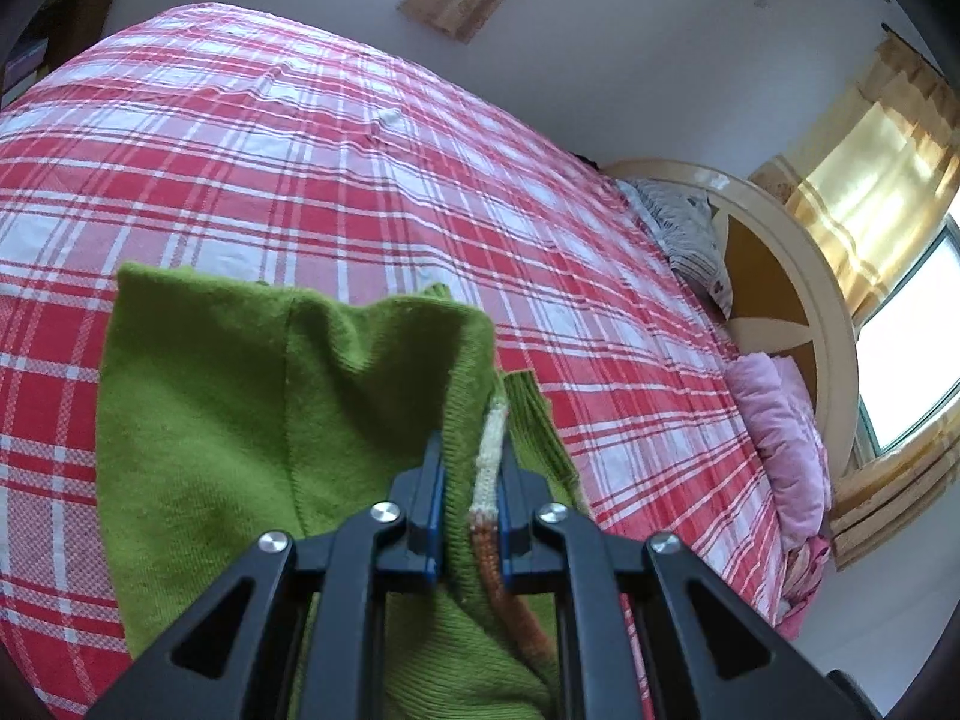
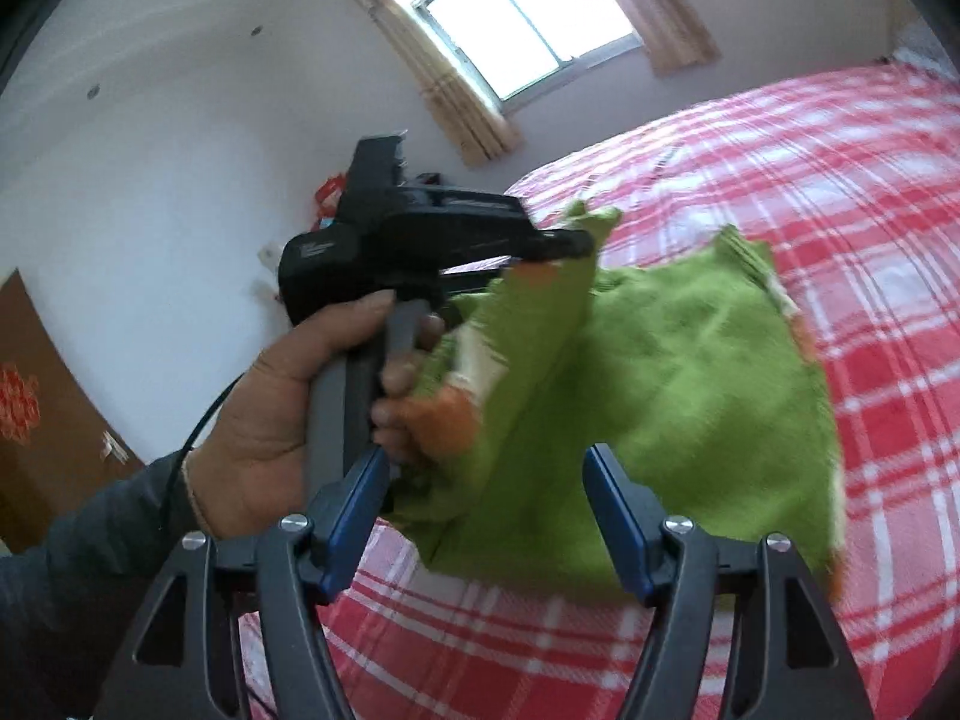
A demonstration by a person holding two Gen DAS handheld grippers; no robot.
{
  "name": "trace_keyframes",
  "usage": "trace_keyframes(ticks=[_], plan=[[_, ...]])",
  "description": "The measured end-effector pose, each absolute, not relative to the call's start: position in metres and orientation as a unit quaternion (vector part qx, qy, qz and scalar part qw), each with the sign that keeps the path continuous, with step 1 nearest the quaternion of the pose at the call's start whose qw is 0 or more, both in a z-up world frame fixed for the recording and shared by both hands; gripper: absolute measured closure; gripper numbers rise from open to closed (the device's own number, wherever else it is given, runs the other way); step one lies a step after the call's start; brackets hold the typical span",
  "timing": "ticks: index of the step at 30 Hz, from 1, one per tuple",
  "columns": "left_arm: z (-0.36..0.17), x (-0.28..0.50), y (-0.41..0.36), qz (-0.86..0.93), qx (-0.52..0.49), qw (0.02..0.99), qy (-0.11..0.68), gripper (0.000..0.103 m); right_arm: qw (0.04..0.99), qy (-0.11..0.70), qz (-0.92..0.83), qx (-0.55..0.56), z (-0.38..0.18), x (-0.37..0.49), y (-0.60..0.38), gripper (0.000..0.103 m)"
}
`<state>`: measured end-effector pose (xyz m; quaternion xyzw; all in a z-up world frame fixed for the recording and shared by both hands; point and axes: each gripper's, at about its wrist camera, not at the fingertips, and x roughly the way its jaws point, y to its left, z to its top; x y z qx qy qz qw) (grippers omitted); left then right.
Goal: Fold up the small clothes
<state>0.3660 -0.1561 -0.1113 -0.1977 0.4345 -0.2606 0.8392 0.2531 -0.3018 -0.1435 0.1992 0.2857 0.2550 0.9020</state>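
Note:
A small green knitted sweater [image 1: 240, 420] with white and orange trim is lifted off a red plaid bed [image 1: 300, 150]. My left gripper [image 1: 471, 450] is shut on the sweater's trimmed edge, and the cloth hangs down to its left. In the right wrist view the same sweater [image 2: 690, 372] drapes from the left gripper [image 2: 579, 246] down onto the bed [image 2: 840, 180]. A person's hand [image 2: 270, 396] holds that gripper's handle. My right gripper [image 2: 486, 456] stands open just in front of the sweater's lower fold, and its pads do not press on the cloth.
Patterned pillows [image 1: 690, 234] and a folded pink blanket [image 1: 780, 432] lie along the rounded headboard [image 1: 774, 276] at the bed's right side. Curtained windows [image 2: 510, 18] are set in the white walls. A brown door [image 2: 36, 372] stands at far left.

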Motion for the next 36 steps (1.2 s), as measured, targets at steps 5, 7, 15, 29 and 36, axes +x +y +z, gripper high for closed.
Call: trace_keyframes(ticks=[5, 7, 15, 29, 36], plan=[[-0.107, 0.365, -0.164, -0.262, -0.175, 0.845, 0.432, 0.089, 0.905, 0.296, 0.241, 0.185, -0.142, 0.267, -0.296, 0.094], [-0.101, 0.367, -0.168, -0.271, -0.176, 0.844, 0.427, 0.089, 0.915, 0.277, 0.241, 0.171, -0.134, 0.255, -0.303, 0.094], [-0.096, 0.371, -0.218, -0.304, -0.164, 0.842, 0.415, 0.089, 0.919, 0.275, 0.177, 0.219, -0.145, 0.237, -0.367, 0.094], [-0.088, 0.300, -0.213, -0.293, 0.001, 0.889, 0.353, 0.039, 0.900, 0.341, 0.106, 0.249, -0.188, 0.220, -0.401, 0.084], [-0.115, 0.270, -0.136, -0.208, 0.003, 0.915, 0.344, 0.023, 0.949, 0.258, 0.043, 0.175, -0.127, 0.210, -0.383, 0.045]])
